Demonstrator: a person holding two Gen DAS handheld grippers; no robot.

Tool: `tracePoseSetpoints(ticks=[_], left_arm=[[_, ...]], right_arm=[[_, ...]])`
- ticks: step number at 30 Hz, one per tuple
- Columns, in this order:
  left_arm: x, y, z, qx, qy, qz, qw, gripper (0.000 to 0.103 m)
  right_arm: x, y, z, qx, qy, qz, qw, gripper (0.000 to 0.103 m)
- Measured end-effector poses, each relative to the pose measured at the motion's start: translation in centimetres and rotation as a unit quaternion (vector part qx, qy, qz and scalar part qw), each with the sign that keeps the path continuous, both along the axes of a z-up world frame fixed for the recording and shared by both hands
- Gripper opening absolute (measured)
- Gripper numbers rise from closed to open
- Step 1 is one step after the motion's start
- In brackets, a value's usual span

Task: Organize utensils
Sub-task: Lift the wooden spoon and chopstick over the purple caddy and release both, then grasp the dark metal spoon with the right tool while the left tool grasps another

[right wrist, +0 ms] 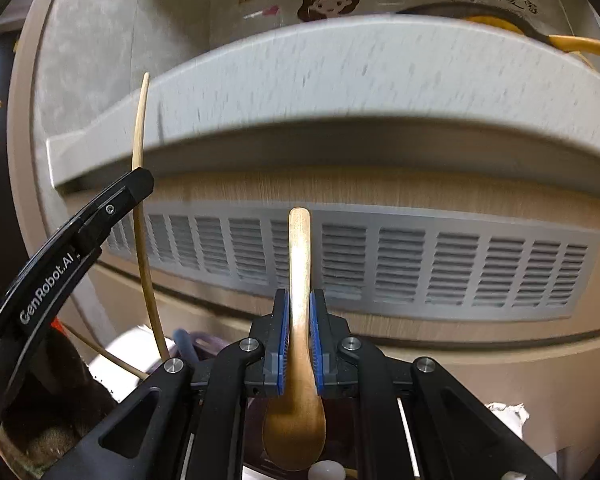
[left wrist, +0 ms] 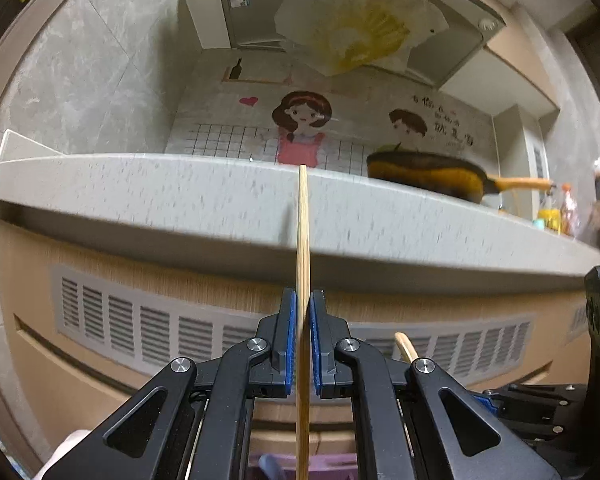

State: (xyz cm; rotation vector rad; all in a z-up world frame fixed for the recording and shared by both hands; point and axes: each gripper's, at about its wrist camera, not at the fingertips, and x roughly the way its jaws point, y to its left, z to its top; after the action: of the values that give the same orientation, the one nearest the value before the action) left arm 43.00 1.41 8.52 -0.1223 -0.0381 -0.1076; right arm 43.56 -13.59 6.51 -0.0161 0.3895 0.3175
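Note:
My left gripper (left wrist: 303, 300) is shut on a thin bamboo chopstick (left wrist: 303, 240) that stands upright between its blue pads, its tip level with the countertop's top edge. My right gripper (right wrist: 299, 300) is shut on a wooden spoon (right wrist: 299, 256), handle pointing up and bowl hanging below the pads. In the right wrist view the left gripper's black finger (right wrist: 112, 208) reaches in from the left, with the same chopstick (right wrist: 140, 128) rising from it. The spoon's handle tip (left wrist: 405, 346) peeks up at the lower right of the left wrist view.
A grey speckled countertop (left wrist: 180, 196) runs across just ahead, above a cabinet front with a louvred vent (right wrist: 420, 264). A dark frying pan with a wooden handle (left wrist: 432, 176) sits on the counter at the right. Below the grippers lie purple items (left wrist: 284, 464) and another stick (right wrist: 112, 358).

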Motion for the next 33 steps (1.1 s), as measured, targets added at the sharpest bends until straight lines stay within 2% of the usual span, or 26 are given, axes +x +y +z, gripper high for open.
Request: tracePoseSetpoints(ticks=[5,12,17,21,23,24,27,28,31,33], left_arm=[[-0.1,-0.2,-2.0,0.005,0.014,0.01,0.9998,0.007],[-0.6,-0.4,-4.1,0.017,0.08,-0.005,0.9966,0.007],[-0.9,-0.1,-4.6,0.013,0.138,-0.027,0.99,0.009],[-1.5,0.8,-4.3,0.004,0.184,-0.042,0.982,0.022],[-2.4,1.6,-3.7,-0.003,0.203,-0.048,0.978,0.028],[-2.9,2.0,-3.4,-0.005,0.209,-0.048,0.9767,0.034],[-5.0,2.8,-2.6,0.002,0.24,-0.048,0.9695,0.054],[-5.6,2.9,-2.6,0.006,0.25,-0.051,0.9669,0.059],[-8.3,3.1,-3.2,0.027,0.293,-0.059,0.954,0.071],[-9.7,3.2,-4.0,0.033,0.317,-0.069,0.9454,0.077]], right_arm=[[-0.2,1.6,-2.5,-0.045,-0.005,-0.003,0.999,0.01],[-0.8,1.6,-4.3,-0.055,0.019,0.003,0.998,0.01],[-1.6,0.4,-4.4,-0.046,0.046,0.01,0.998,0.011],[-4.2,-2.5,-3.4,-0.024,0.065,0.01,0.998,0.015],[-6.0,-3.9,-2.9,-0.026,0.065,0.001,0.998,0.026],[-6.8,-4.4,-2.7,-0.028,0.065,-0.003,0.997,0.029],[-9.6,-6.4,-2.3,-0.043,0.064,-0.023,0.997,0.054],[-10.6,-7.0,-2.4,-0.05,0.067,-0.031,0.996,0.058],[-12.8,-8.5,-3.1,-0.064,0.083,-0.043,0.994,0.073],[-14.0,-8.7,-3.9,-0.081,0.101,-0.052,0.99,0.091]])
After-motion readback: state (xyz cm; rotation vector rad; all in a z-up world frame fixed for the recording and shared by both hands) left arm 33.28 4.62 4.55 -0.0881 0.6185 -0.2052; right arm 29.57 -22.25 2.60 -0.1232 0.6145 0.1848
